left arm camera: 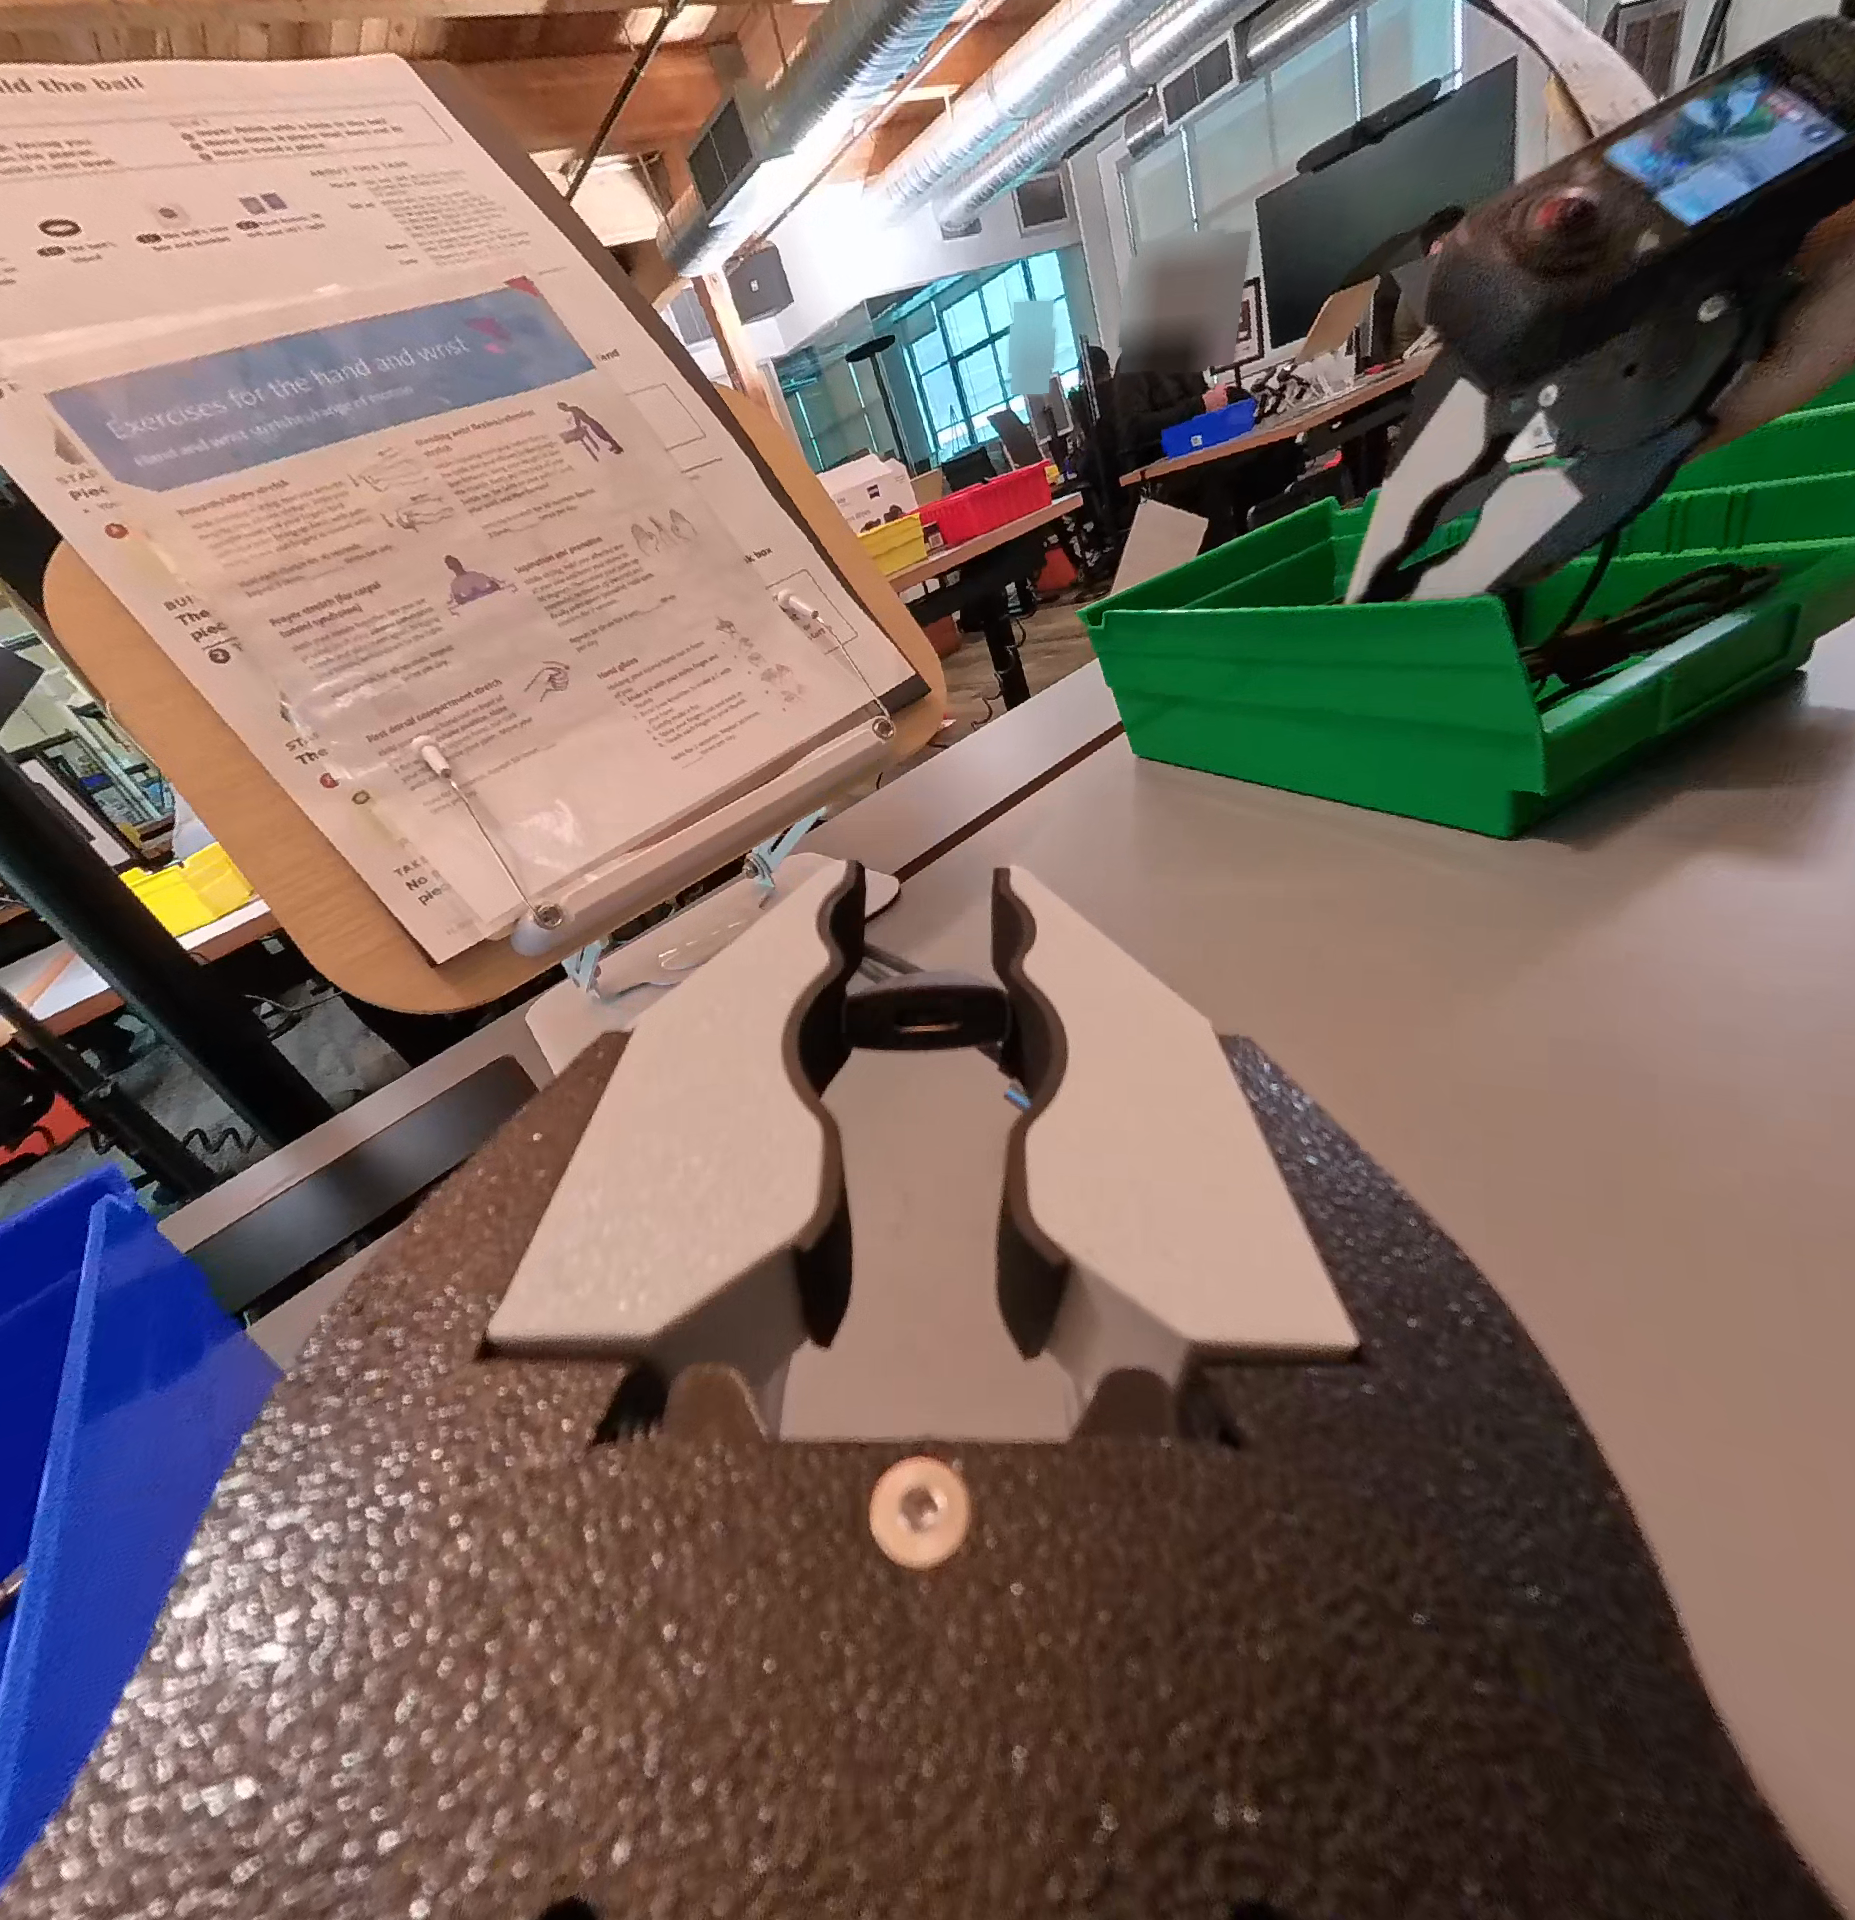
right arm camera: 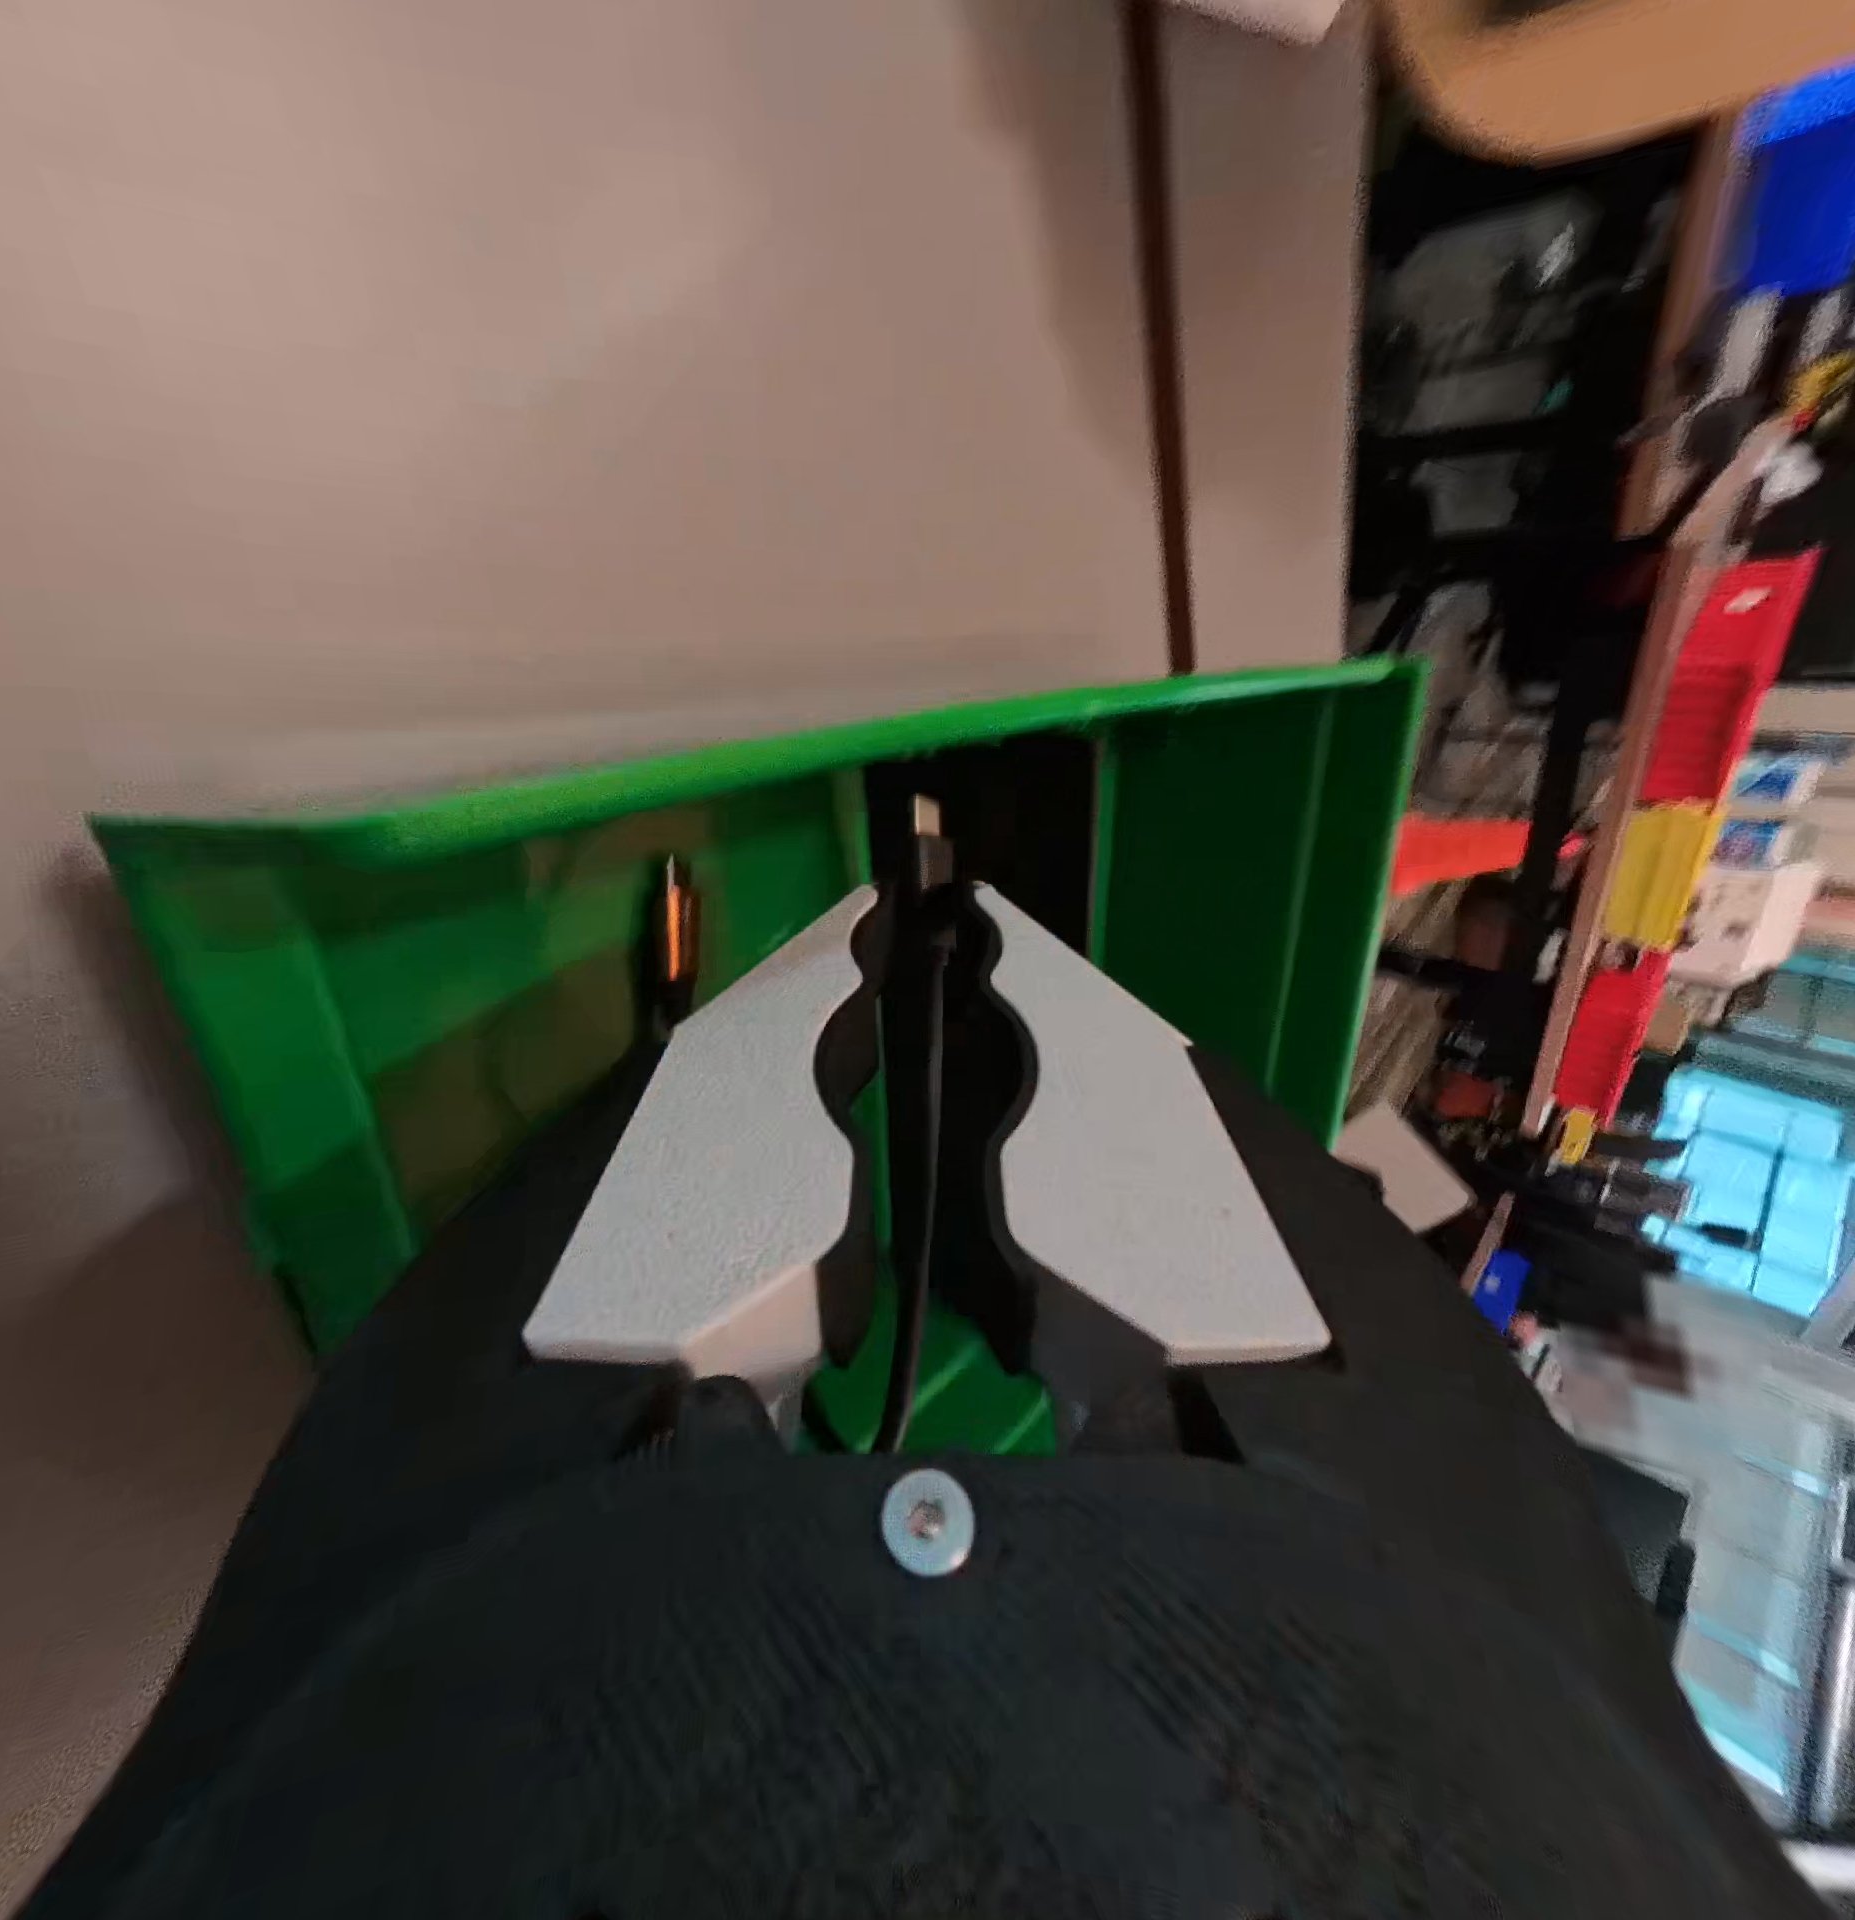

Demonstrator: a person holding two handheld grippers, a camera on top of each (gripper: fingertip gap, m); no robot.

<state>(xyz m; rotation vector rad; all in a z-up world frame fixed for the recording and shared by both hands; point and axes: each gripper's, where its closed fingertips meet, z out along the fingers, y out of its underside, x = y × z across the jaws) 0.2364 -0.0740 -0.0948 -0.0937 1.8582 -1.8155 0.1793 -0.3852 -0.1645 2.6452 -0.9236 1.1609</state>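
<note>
My left gripper [left arm camera: 928,896] is shut on a small black connector piece [left arm camera: 923,1013], held in the round recess between its grey fingers [left arm camera: 725,1122] a little above the grey table [left arm camera: 1422,1091]. A bit of blue shows beside the piece. My right gripper [right arm camera: 928,891] is shut on a black cable [right arm camera: 918,1195]. The cable's metal-tipped plug [right arm camera: 928,836] sticks out past the fingertips. This gripper hangs over the green bin [right arm camera: 487,831] and also shows in the left wrist view [left arm camera: 1463,530], at the upper right, above the same bin [left arm camera: 1318,717].
A second plug with an orange stripe [right arm camera: 677,925] lies in the green bin, along with dark cables [left arm camera: 1671,613]. A wooden document stand with printed sheets [left arm camera: 435,540] is at the left. A blue bin [left arm camera: 81,1434] is at the near left. Farther benches hold red and yellow bins. The gap from one gripper's tips to the other's is roughly 35 cm.
</note>
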